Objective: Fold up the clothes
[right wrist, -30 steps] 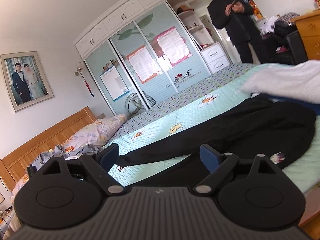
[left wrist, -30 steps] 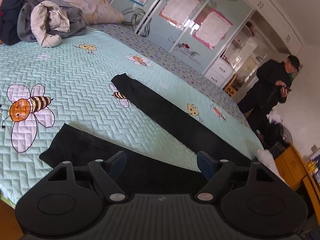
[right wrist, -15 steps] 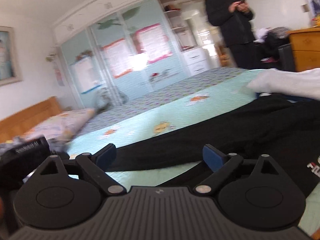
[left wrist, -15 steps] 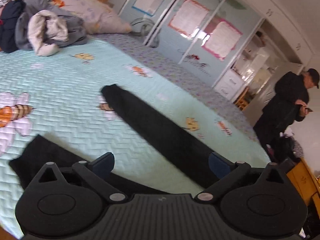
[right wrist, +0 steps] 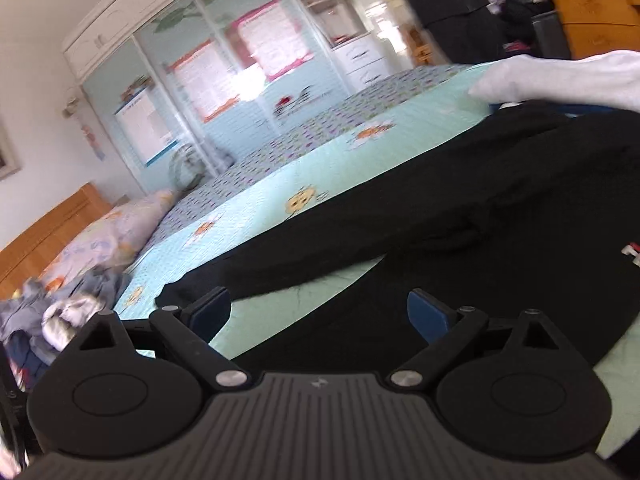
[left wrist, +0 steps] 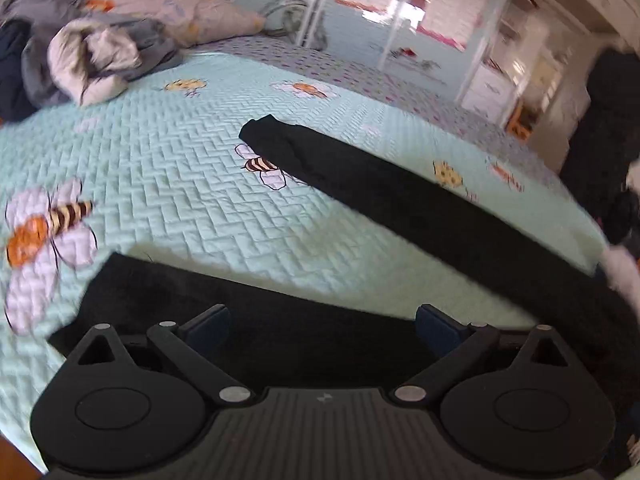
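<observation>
Black trousers [left wrist: 360,184] lie spread on the mint bee-print quilt [left wrist: 180,184], their two legs apart in a V. In the left wrist view my left gripper [left wrist: 322,324] hovers just over the near leg [left wrist: 192,292]. Its jaws stand wide and are closing slightly, with that leg's cloth below and between them, and the pads are not pressing on it. In the right wrist view my right gripper [right wrist: 320,312] stands open over the near leg where it meets the trousers' body [right wrist: 520,208], beside a small white logo [right wrist: 630,250]. Nothing is gripped.
A heap of grey and white clothes [left wrist: 80,60] and a pillow [left wrist: 180,8] lie at the bed's head. A white garment [right wrist: 560,76] rests beyond the trousers' waist. A person in black [right wrist: 452,12] stands past the bed by a wooden dresser [right wrist: 600,16]. Wardrobe doors [right wrist: 224,80] line the far wall.
My left gripper has sunk closer to the near trouser leg and its jaws stand wider than a second ago. The right gripper has swung across and dropped nearer the trousers.
</observation>
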Demonstrator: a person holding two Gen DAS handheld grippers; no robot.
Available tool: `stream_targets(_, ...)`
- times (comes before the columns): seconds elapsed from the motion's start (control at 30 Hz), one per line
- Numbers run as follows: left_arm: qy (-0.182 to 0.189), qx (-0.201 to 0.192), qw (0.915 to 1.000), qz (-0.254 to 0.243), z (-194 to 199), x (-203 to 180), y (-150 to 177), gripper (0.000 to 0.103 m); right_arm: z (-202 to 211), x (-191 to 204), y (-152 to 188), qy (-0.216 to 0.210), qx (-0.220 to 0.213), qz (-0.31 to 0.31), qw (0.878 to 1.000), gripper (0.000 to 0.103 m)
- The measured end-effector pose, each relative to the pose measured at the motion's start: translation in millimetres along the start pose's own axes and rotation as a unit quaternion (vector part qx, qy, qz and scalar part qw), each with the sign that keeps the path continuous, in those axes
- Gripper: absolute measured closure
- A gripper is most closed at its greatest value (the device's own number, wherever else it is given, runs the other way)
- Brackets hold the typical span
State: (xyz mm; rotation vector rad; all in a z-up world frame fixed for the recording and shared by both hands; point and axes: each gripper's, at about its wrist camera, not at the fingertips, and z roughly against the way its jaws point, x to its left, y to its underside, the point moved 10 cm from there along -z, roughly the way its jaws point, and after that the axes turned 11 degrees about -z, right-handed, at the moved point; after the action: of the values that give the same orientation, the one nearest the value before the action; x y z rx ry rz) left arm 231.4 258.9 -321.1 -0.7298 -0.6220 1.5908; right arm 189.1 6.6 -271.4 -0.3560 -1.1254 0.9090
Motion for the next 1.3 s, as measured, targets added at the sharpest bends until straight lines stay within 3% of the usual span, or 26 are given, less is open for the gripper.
stream_targets(0.1,0.015,-0.013,0.9998,-0.004,-0.3,20.8,-18.0,0.004,-6.4,1.2,3.4,-0.012,0.039,0.066,0.997,0.008)
stream_targets(0.17,0.022,-0.025,0.9994,0.004,-7.1,37.9,-43.9,0.003,-15.2,-3.3,0.5,0.000,0.037,0.078,0.996,0.008)
stream_targets(0.3,0.010,0.002,0.9992,0.039,-54.0,78.9,-90.8,0.003,-40.1,-22.5,-8.5,-0.009,0.004,0.030,1.000,0.008)
stream_targets(0.4,0.058,0.024,0.9916,0.113,-96.8,96.0,-109.8,0.005,-57.9,-49.8,-10.6,-0.002,-0.030,-0.014,0.999,0.008)
stream_targets(0.5,0.086,0.032,0.9835,0.156,-136.5,98.0,-125.4,0.005,-72.5,-76.3,8.0,0.008,-0.034,-0.005,0.999,0.008)
stream_targets(0.6,0.053,0.046,0.9836,0.166,-174.8,103.0,-131.7,0.005,-75.7,-78.8,19.0,-0.012,-0.036,0.019,0.999,0.003)
stream_targets(0.7,0.052,0.068,0.9753,0.204,-206.9,106.5,-127.6,0.006,-77.3,-77.9,16.8,-0.033,-0.026,0.006,0.999,0.000)
stream_targets(0.77,0.053,0.063,0.9709,0.225,-219.3,107.3,-127.2,0.006,-76.6,-78.5,16.3,-0.041,-0.027,-0.001,0.999,0.000)
stream_targets(0.9,0.048,0.034,0.9734,0.222,-235.0,103.1,-139.8,0.007,-76.1,-80.2,14.8,-0.049,-0.028,-0.006,0.998,0.000)
stream_targets(1.0,0.037,0.028,0.9772,0.207,-245.7,98.3,-148.2,0.020,-75.9,-81.0,14.1,-0.052,-0.028,-0.009,0.998,0.000)
stream_targets(1.03,0.025,0.030,0.9789,0.201,-248.3,99.0,-149.4,0.031,-76.3,-81.1,13.8,-0.053,-0.028,-0.009,0.998,0.000)
stream_targets(1.13,-0.013,0.045,0.9828,0.179,-253.5,105.9,-147.7,0.086,-76.2,-81.7,13.7,-0.055,-0.029,-0.011,0.998,0.000)
stream_targets(1.2,-0.017,0.047,0.9870,0.153,-248.1,104.8,-149.4,0.092,-76.7,-83.1,13.9,-0.056,-0.029,-0.012,0.998,0.000)
stream_targets(1.3,-0.055,0.031,0.9956,0.070,-217.9,94.7,-156.1,0.095,-76.5,-83.8,13.5,-0.057,-0.029,-0.012,0.998,0.000)
